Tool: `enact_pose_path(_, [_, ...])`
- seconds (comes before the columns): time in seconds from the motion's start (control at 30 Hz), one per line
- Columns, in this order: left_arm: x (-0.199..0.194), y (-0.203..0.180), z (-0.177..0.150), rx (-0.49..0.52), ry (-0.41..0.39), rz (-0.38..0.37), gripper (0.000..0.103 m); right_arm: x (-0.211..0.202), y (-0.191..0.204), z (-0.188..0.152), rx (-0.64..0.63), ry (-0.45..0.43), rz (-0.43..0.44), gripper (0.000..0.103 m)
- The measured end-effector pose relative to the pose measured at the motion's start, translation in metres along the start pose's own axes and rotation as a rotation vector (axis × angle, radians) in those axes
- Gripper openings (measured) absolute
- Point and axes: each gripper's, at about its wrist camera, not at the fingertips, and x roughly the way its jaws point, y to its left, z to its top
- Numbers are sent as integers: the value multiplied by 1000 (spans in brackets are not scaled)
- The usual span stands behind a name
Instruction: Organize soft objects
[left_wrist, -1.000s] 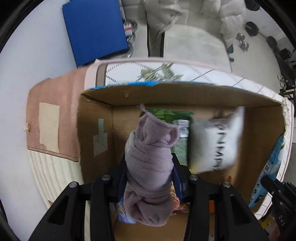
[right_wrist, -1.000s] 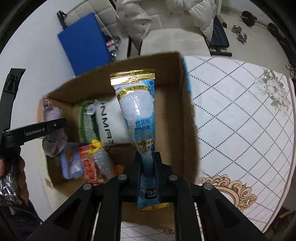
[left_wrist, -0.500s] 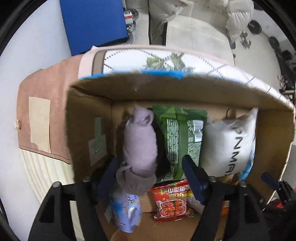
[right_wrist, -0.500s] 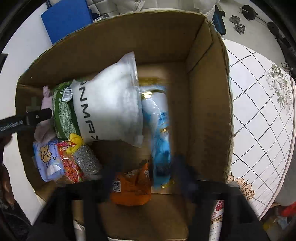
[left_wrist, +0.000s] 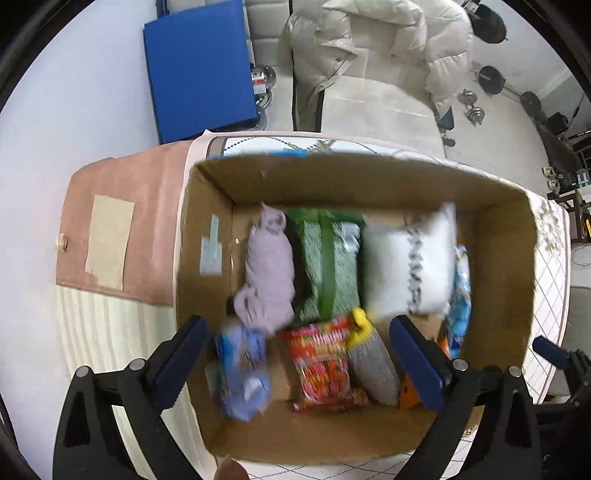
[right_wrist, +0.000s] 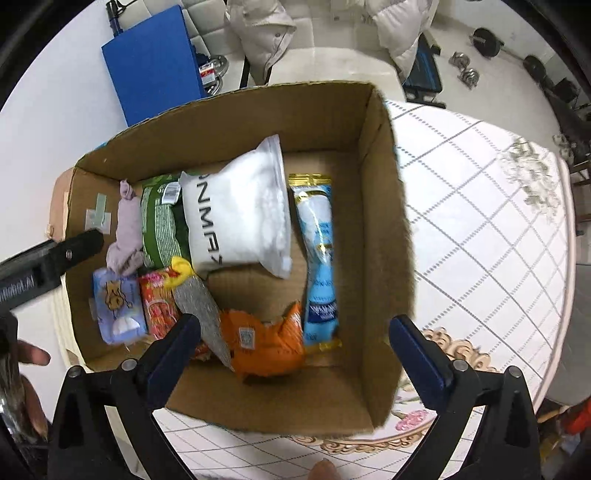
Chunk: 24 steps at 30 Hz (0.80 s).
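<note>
Left wrist: white floor, blue board, puffy coat behind; patterned desk carrying cardboard box. Left gripper above box, fingers spread wide, grasping nothing. Inside: lilac cloth roll at left, touching green packet, white pillow pack beside that.

Right wrist: same box on desk. Right gripper released, empty. Blue pouch lying flat just right of white pillow pack; orange packet nearest.
</note>
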Motion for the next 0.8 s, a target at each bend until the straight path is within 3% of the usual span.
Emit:
enact_pose_path(0.13, [-11,-9,-39,-9,-29,-17,101,-14,-2,-27,-23,-48,-21,103])
enact_pose_path(0.33, [-31,-19,-84,-6,-73,14,102,-27,-11,-62,-32,-72,-20,103])
enact_pose_path(0.63, [-53,-32,-110,9,-111,13,102,-49,-22,-92,-24,-122,-27,103])
enact_pose_path(0.8, [-92,-40,-125,13,-200,20,102,-85,-24,-107,-29,-200,-42,103])
